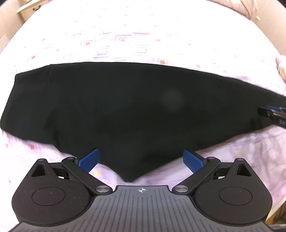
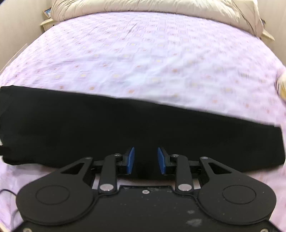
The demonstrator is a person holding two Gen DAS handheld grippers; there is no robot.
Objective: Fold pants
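Black pants (image 1: 125,107) lie flat across the pink patterned bed sheet (image 1: 121,41), folded lengthwise into a long band. In the left wrist view a pointed corner of the cloth reaches down between my fingers. My left gripper (image 1: 141,158) is wide open and empty above that corner. In the right wrist view the pants (image 2: 125,128) stretch left to right, with the leg end at the right. My right gripper (image 2: 145,160) is partly open over the near edge of the cloth, holding nothing. It also shows at the right edge of the left wrist view (image 1: 273,116).
A beige duvet (image 2: 152,7) is bunched at the head of the bed. A wooden bedside piece (image 1: 28,9) stands at the far left. The sheet (image 2: 143,53) spreads beyond the pants. A thin black cable (image 2: 7,191) lies at the near left.
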